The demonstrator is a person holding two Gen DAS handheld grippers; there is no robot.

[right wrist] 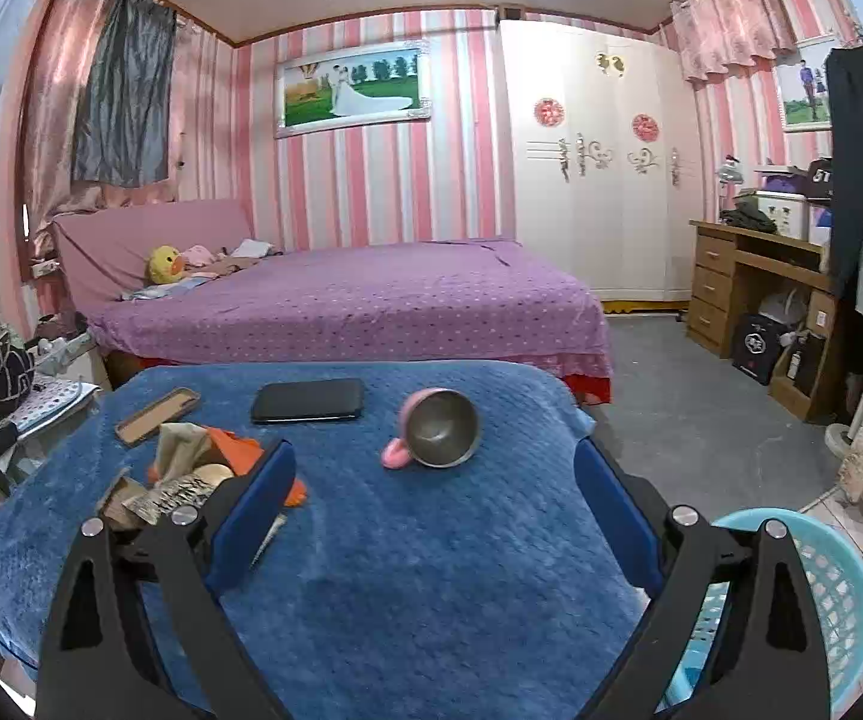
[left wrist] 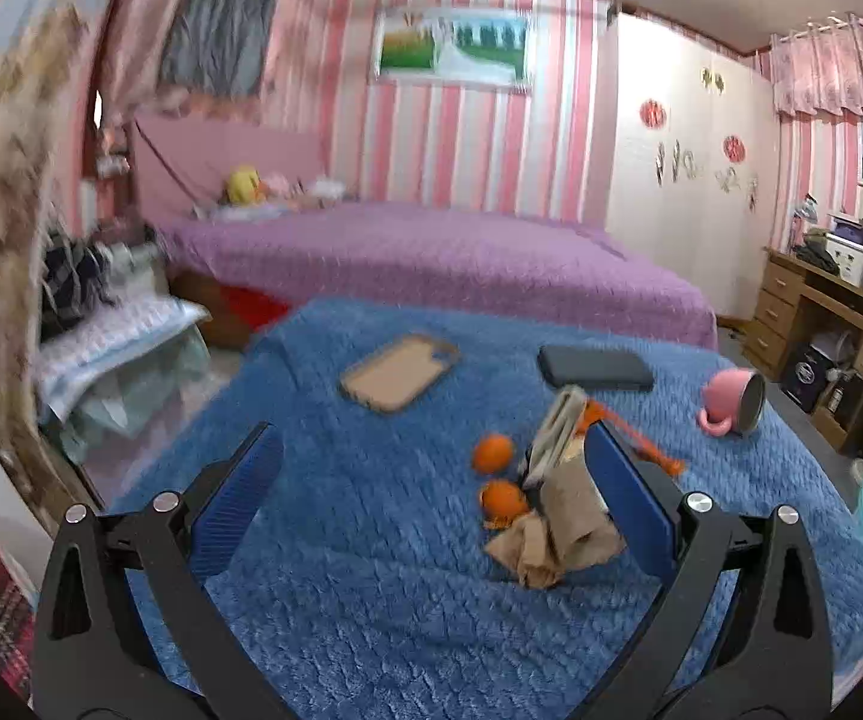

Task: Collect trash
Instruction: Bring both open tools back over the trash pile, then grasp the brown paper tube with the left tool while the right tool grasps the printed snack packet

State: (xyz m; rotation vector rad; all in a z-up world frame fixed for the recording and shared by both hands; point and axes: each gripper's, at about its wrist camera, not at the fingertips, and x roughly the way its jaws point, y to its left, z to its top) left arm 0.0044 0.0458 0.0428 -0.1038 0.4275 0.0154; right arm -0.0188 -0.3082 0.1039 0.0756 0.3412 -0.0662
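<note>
Both ribbed blue grippers, left gripper (left wrist: 431,498) and right gripper (right wrist: 434,516), gape over fuzzy blanket (right wrist: 419,570), crumpled paper (left wrist: 557,534).

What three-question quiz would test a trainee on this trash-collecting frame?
1. True or false: the pink cup stands upright.
2. Which gripper is nearer the trash pile: left or right?
3. What colour is the basket beside the table?

Key: 1. False, it lies on its side. 2. Left. 3. Light blue.
</note>
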